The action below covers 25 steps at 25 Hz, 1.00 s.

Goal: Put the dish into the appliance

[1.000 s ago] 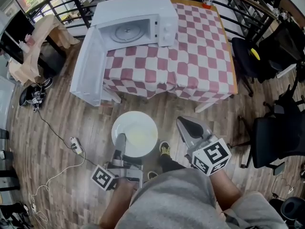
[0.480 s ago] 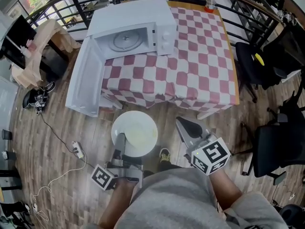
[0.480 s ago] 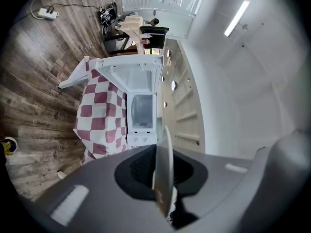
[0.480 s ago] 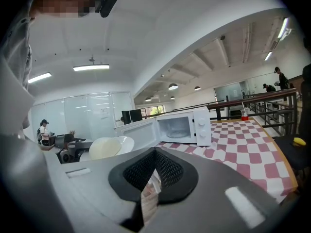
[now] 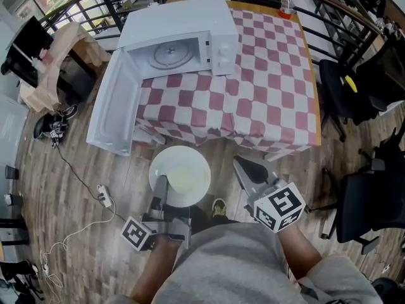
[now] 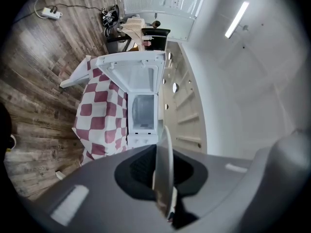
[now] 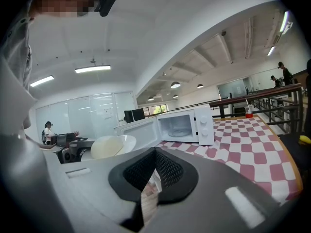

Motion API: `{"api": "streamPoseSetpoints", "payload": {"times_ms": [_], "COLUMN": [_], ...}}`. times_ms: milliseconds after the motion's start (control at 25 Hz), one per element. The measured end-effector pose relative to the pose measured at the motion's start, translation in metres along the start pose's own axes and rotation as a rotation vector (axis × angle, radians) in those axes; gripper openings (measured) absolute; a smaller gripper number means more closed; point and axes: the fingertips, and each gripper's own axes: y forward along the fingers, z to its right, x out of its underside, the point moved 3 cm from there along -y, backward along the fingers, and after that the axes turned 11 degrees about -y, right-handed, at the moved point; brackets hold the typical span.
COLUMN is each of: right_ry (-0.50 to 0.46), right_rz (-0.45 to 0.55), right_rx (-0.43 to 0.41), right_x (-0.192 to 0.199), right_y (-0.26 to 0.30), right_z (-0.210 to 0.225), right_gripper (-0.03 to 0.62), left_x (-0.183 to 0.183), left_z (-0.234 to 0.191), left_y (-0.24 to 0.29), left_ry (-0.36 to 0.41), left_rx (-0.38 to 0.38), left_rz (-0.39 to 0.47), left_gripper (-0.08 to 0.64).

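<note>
In the head view, a white round dish (image 5: 183, 170) hangs level over the wooden floor in front of the table. My left gripper (image 5: 162, 186) is shut on its near rim. The left gripper view shows the dish (image 6: 164, 164) edge-on between the jaws. The white microwave (image 5: 183, 27) stands on the checkered table (image 5: 266, 94) with its door (image 5: 114, 109) swung open to the left and its cavity empty. My right gripper (image 5: 240, 163) is shut with nothing in it, to the right of the dish. The right gripper view shows the microwave (image 7: 187, 125) and the dish (image 7: 109, 146) ahead.
Black office chairs (image 5: 354, 84) stand to the right of the table. A power strip (image 5: 103, 196) and its cable lie on the floor at the left. A red cup (image 5: 286, 8) sits at the table's far corner. A dark railing runs behind the table.
The table and microwave have come nearer in the head view. Both grippers keep their places in the picture, and the dish stays in the left one.
</note>
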Motion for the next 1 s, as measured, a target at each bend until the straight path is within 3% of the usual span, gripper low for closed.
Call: {"api": "streamPoseSetpoints", "payload": {"times_ms": [520, 1000], "right_ry": [0.014, 0.008], "right_rz": [-0.002, -0.018], "right_rx": [0.003, 0.026], "right_x": [0.003, -0.001], "right_y": [0.008, 0.046], "right_z": [0.009, 0.034], "right_gripper": [-0.005, -0.005], "left_x": [0.002, -0.019], "left_z": [-0.004, -0.017], "left_y": [0.021, 0.064], "left_ry": [0.010, -0.009], "left_rx": [-0.011, -0.036], "left_rz": [-0.028, -0.050], "left_gripper": [0.032, 0.032]}}
